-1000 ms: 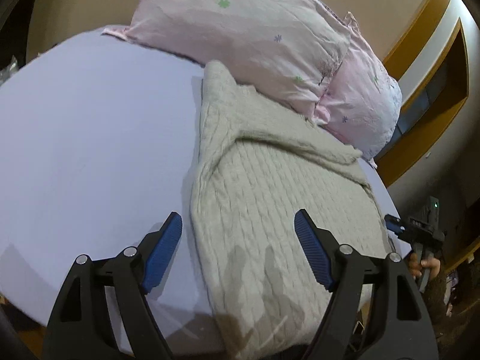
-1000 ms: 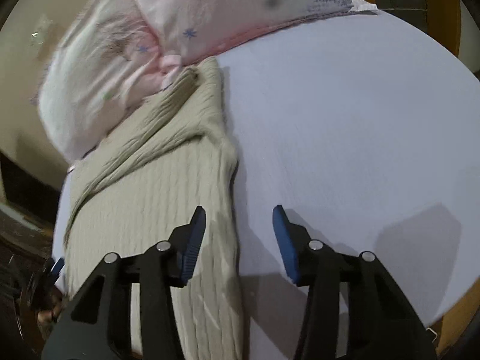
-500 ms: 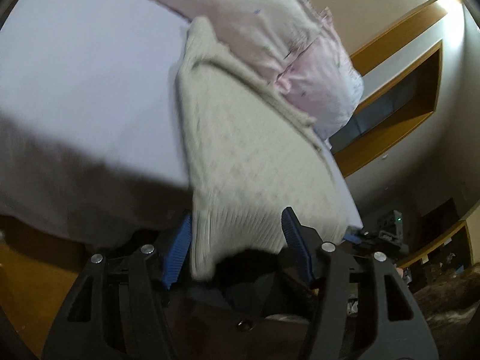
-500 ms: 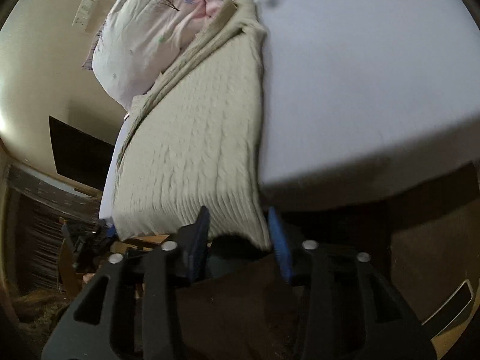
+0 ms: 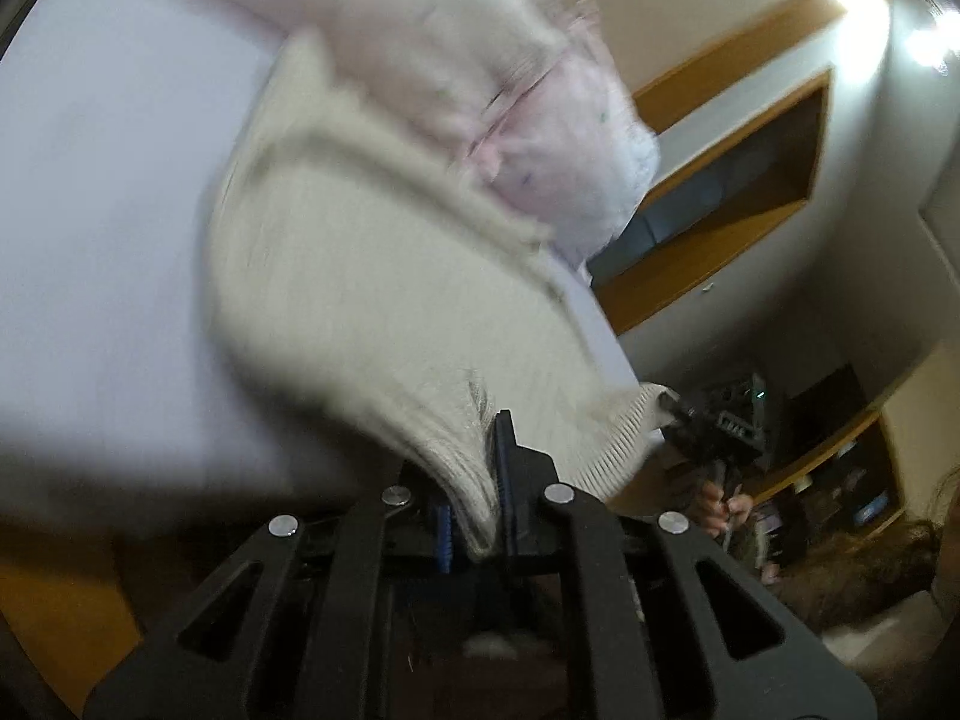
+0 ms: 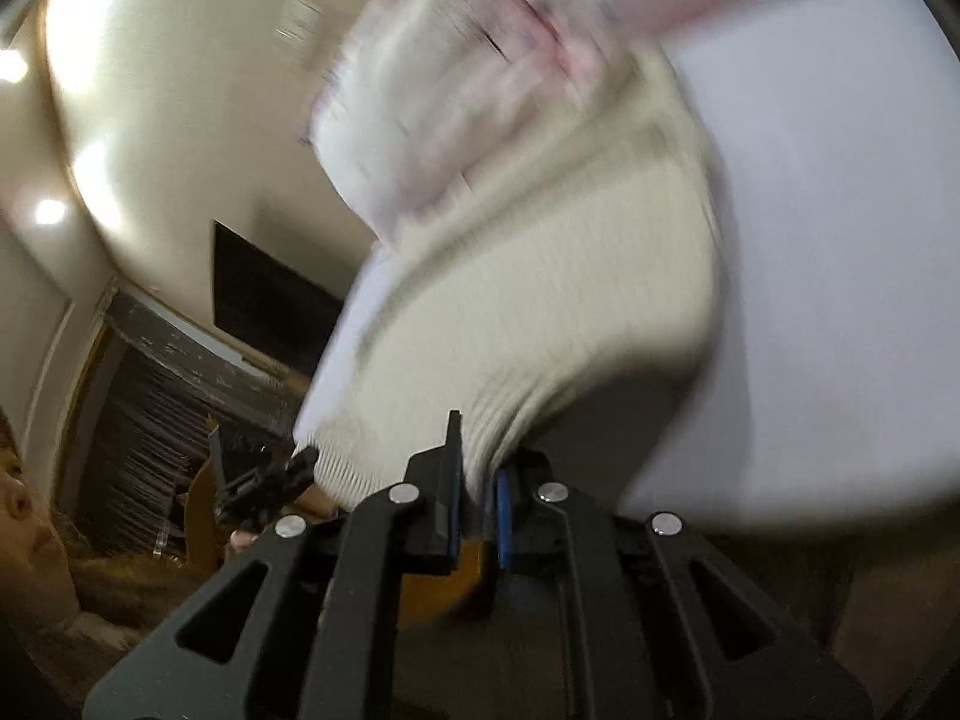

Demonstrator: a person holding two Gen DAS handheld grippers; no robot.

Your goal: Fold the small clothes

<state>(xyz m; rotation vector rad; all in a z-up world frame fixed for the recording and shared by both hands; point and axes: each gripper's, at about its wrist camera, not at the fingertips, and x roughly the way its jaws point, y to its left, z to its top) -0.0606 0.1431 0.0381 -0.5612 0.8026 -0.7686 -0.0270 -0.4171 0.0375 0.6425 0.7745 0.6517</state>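
1. The left gripper (image 5: 477, 510) is clenched on the near hem of the cream cable-knit sweater (image 5: 372, 276), the knit bunched between its blue-padded fingers (image 5: 503, 480).
2. The right gripper (image 6: 477, 498) is likewise clamped on the sweater (image 6: 540, 300), with the ribbed hem pinched between its blue pads (image 6: 503, 510) at the other near corner.
3. In the left wrist view the right gripper (image 5: 690, 420) shows off to the right, gripping the ribbed corner; in the right wrist view the left gripper (image 6: 282, 474) appears at lower left on the opposite corner.
4. The near edge of the sweater is lifted off the pale lilac bed sheet (image 5: 102, 210), curving up toward both grippers, while its far part lies on the sheet (image 6: 840, 210).
5. The sweater's far end touches the pink floral-print pillows (image 5: 510, 78) at the head of the bed (image 6: 480, 60); both views are motion-blurred, so finer detail is unclear.
6. Beyond the bed are a beige wall with an orange-trimmed recess (image 5: 750, 168) and a dark panel on the wall (image 6: 270, 294).
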